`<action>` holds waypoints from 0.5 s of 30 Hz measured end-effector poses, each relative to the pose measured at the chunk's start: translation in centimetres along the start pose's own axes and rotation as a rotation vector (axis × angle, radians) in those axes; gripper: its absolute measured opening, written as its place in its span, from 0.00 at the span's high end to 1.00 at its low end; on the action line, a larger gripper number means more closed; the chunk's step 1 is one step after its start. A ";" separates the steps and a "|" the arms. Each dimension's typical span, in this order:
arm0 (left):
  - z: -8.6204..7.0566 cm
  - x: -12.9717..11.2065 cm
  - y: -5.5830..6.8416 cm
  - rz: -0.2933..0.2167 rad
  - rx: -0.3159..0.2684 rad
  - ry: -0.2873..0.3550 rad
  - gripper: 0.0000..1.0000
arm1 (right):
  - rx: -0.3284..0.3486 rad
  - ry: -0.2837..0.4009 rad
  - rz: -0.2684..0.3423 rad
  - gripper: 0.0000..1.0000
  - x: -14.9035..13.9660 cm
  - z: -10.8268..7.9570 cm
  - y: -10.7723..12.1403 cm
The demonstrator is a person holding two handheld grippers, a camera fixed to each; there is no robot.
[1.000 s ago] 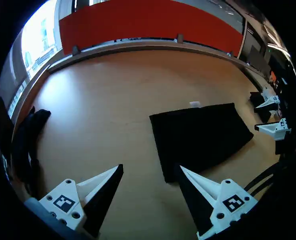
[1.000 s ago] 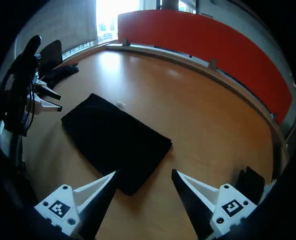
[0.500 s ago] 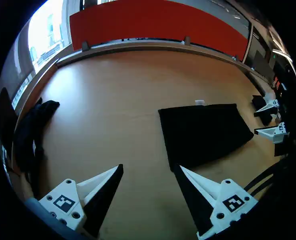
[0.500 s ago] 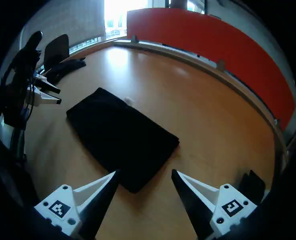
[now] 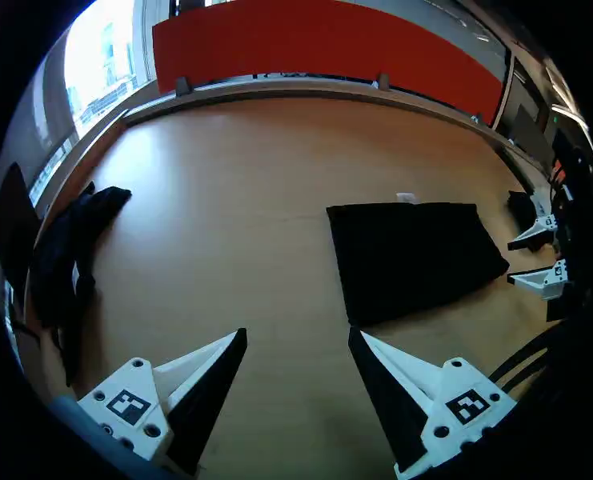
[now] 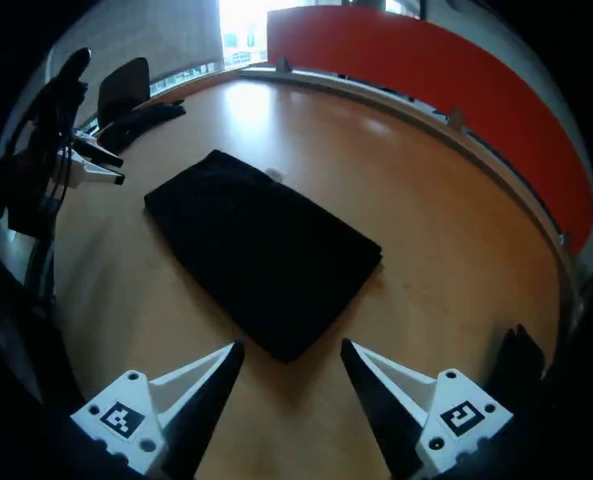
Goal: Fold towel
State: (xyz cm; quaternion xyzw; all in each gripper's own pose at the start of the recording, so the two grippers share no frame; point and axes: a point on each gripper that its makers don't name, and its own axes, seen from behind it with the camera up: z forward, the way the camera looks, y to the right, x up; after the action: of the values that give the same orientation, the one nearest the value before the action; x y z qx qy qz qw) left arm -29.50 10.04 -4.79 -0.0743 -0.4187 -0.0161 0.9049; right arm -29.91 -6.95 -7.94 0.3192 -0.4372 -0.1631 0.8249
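**Operator:** Which markings can be read?

**Technician:** The fingers of the left gripper (image 5: pixel 296 332) and the right gripper (image 6: pixel 291 345) carry a square black-and-white marker (image 5: pixel 128 406) each. A small white tag (image 5: pixel 406 197) sits at the far edge of the towel (image 5: pixel 412 256). It is too small to read.

**Operator:** What are the tong state and the towel position?

**Technician:** Both tongs are released, with jaws spread and grasping nothing. The black towel lies flat as a folded rectangle on the wooden table (image 5: pixel 216 200), just ahead of the right gripper's fingers.

**Operator:** What does each view add?

**Technician:** The left gripper view shows the right gripper beside the towel's right end. The right gripper view shows a chair (image 6: pixel 124 88) beyond the left gripper.

**Operator:** What surrounds the towel?

**Technician:** A dark garment (image 5: pixel 72 240) lies at the table's left edge, well apart from the towel. A red partition (image 5: pixel 320 40) runs along the far edge.
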 end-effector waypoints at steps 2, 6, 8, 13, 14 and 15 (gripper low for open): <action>-0.1 -0.1 -0.1 -0.001 0.003 0.000 0.06 | 0.008 -0.005 -0.001 0.15 -0.3 0.0 -0.2; -0.4 -0.5 -0.2 -0.009 0.004 -0.004 0.06 | 0.015 -0.011 -0.004 0.25 -0.7 0.0 -0.3; -0.4 -0.7 -0.2 -0.012 0.005 -0.006 0.06 | 0.016 -0.015 -0.006 0.29 -0.8 0.0 -0.4; -0.6 -1.2 -0.4 -0.018 0.010 -0.011 0.06 | 0.024 -0.022 -0.001 0.45 -0.9 0.0 -0.4; -0.6 -1.3 -0.5 -0.019 0.010 -0.012 0.06 | 0.026 -0.023 0.001 0.50 -0.9 0.0 -0.5; -0.6 -1.3 -0.5 -0.019 0.011 -0.012 0.06 | 0.030 -0.024 0.005 0.55 -0.9 0.1 -0.5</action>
State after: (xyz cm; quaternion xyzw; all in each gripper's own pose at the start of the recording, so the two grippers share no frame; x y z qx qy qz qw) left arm -29.93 9.38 -6.15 -0.0657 -0.4250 -0.0219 0.9026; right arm -30.51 -6.84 -8.82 0.3283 -0.4504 -0.1582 0.8151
